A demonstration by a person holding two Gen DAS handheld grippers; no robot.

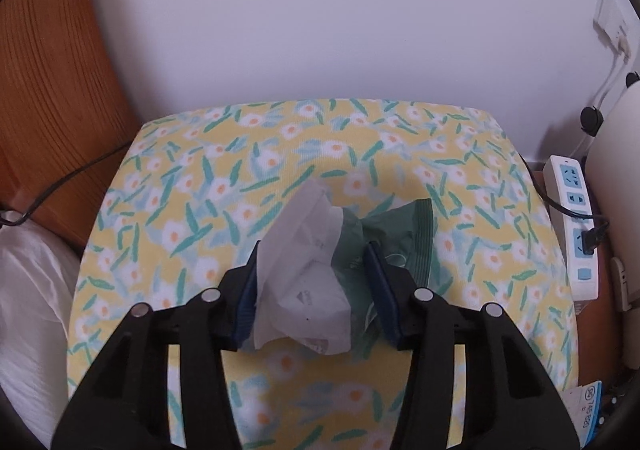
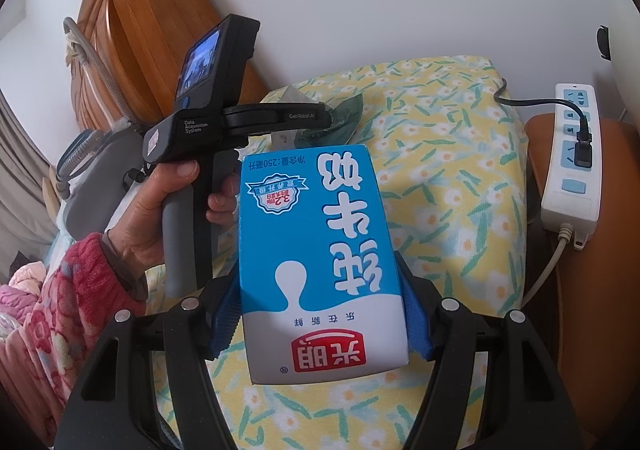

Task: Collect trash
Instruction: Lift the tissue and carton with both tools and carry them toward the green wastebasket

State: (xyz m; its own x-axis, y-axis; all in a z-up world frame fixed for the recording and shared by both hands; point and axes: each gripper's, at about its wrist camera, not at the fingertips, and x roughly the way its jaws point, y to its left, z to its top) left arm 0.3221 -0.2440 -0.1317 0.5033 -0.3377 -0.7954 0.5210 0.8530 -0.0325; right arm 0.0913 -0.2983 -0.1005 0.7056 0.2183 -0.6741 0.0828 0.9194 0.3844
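My left gripper [image 1: 312,258] is shut on a crumpled bundle of white tissue [image 1: 298,274] and a green plastic wrapper [image 1: 400,238], held just above the yellow floral cloth [image 1: 200,178]. My right gripper [image 2: 320,290] is shut on a blue and white milk carton [image 2: 316,250], held upside down above the same cloth [image 2: 452,178]. The right wrist view also shows the left gripper [image 2: 344,110] from the side, with the green wrapper [image 2: 340,118] between its fingers, held by a hand [image 2: 160,202] in a pink sleeve.
A white wall is behind the cloth-covered surface. A white power strip [image 1: 574,218] with a black plug lies to the right; it also shows in the right wrist view [image 2: 574,154]. A wooden headboard [image 1: 48,98] and white bedding [image 1: 28,290] are to the left.
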